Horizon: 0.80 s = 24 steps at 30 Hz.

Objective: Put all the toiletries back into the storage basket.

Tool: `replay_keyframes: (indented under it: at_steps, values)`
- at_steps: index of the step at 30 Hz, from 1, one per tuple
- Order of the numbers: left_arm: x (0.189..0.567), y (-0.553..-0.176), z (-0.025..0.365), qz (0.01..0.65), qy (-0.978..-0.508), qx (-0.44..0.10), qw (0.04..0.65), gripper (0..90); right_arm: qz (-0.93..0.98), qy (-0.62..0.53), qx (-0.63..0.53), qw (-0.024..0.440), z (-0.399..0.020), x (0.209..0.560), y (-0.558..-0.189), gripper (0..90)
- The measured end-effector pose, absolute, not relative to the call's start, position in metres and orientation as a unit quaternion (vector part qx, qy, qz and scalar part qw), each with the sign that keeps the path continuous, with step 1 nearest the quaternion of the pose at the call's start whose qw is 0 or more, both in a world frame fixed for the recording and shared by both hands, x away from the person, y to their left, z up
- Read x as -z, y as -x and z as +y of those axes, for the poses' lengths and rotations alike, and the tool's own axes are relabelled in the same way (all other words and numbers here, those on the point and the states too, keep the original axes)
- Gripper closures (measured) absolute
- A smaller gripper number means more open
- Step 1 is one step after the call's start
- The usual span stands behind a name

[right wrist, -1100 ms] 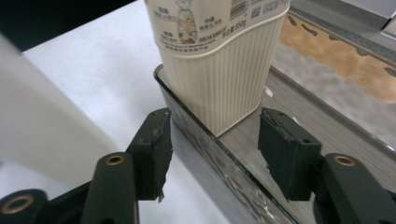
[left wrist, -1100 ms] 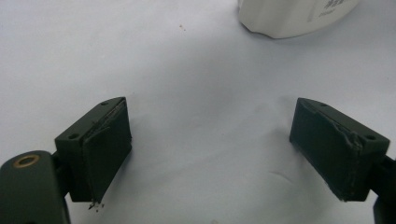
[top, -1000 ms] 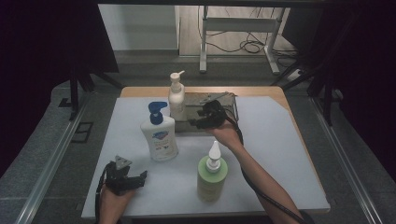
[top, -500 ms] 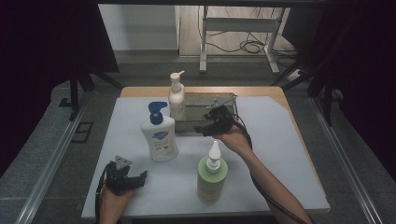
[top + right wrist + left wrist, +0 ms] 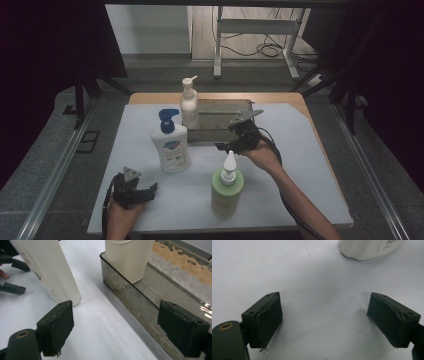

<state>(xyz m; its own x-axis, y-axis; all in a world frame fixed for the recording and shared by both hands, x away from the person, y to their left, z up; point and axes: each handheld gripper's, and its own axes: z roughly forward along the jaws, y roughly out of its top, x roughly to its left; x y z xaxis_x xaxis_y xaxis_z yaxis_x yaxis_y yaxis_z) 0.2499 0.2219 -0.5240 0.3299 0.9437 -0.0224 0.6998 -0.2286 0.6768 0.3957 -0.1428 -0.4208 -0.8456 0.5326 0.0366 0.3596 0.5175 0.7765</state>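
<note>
A cream pump bottle [image 5: 189, 102] stands upright in the left end of a shallow metal tray [image 5: 225, 131] at the back of the white mat. Its ribbed base [image 5: 128, 258] rests on the tray floor. My right gripper [image 5: 226, 146] hovers just in front of the tray's near wall [image 5: 125, 300]. It is open, its jaws have just been opening, and nothing is between them [image 5: 115, 325]. A white bottle with a blue pump [image 5: 170, 142] stands left of it. My left gripper [image 5: 149, 190] rests open on the mat near the front left, empty [image 5: 324, 315].
A green bottle with a white nozzle [image 5: 227, 187] stands at the front centre, close to the right forearm. The white bottle's base [image 5: 367, 248] lies just ahead of the left jaws. The mat [image 5: 310, 165] has free room on the right. A desk frame and cables stand beyond the table.
The right gripper has drawn back from the tray toward the near right and its jaws have spread wider. The cream bottle stays standing in the tray. The left gripper has not moved.
</note>
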Motion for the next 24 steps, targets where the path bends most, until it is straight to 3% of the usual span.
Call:
replay_keyframes:
  at_steps: [18, 24]
  values:
    - [0.524, -0.250, 0.222, 0.543, -0.757, -0.202, 0.302, 12.4, 0.870, -0.252, -0.405, 0.125, -0.179, 0.422, -0.371, 0.3]
    - [0.524, -0.250, 0.222, 0.542, -0.757, -0.202, 0.302, 12.4, 0.866, -0.258, -0.409, 0.126, -0.193, 0.427, -0.362, 0.0]
